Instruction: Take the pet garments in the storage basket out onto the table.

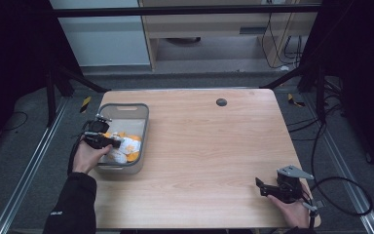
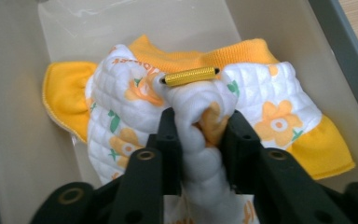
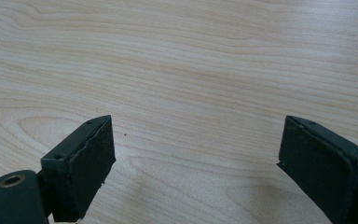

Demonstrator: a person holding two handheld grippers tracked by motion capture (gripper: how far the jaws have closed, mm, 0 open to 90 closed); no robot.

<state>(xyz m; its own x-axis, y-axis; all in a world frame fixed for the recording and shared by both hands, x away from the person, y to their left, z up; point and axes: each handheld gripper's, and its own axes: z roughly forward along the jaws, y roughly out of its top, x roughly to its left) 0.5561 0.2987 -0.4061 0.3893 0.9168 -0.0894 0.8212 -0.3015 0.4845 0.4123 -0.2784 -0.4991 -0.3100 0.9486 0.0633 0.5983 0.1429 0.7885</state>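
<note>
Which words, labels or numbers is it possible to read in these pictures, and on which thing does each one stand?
Orange printed letters on the quilted garment, near its yellow collar and at its lower edge: cut off by folds, not readable.
Small white mark on the person's dark sleeve: too small to read.
Grey bin, table, left gripper, right gripper: no text.

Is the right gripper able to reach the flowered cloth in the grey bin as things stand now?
Probably yes: the right gripper is open, with bare table between it and the flowered cloth. The grey bin wall needs clearing.
</note>
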